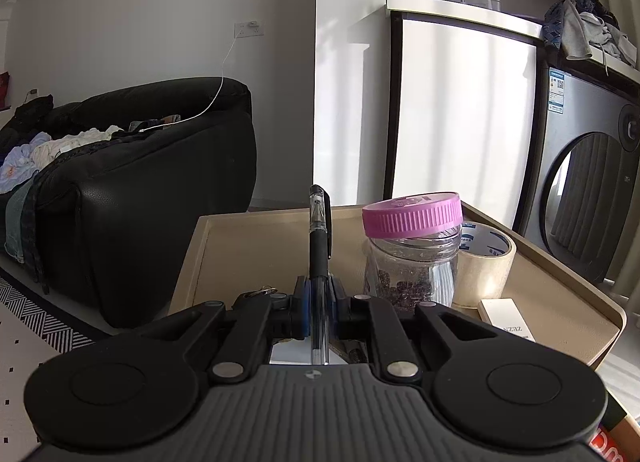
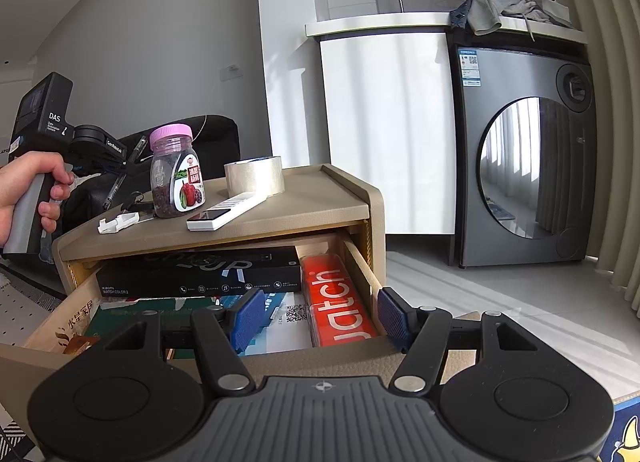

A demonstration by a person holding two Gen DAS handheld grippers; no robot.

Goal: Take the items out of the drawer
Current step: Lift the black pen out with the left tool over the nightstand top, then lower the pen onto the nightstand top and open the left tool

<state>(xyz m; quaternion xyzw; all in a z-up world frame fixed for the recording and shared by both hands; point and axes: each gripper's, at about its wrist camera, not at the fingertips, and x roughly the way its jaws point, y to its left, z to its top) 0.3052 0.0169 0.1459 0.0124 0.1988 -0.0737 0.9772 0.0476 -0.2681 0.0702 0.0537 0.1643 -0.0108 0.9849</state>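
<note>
Left gripper (image 1: 319, 304) grasps the pen (image 1: 319, 262), its long axis along the fingers, above the cabinet top (image 1: 256, 246). Right gripper (image 2: 320, 316), released, hovers over the open drawer (image 2: 362, 262), nearer the red box (image 2: 340, 302).

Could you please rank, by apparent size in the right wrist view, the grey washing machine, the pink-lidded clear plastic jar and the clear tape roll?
1. Grey washing machine, largest despite standing farthest.
2. Pink-lidded clear plastic jar.
3. Clear tape roll, shorter than the jar beside it.
</note>
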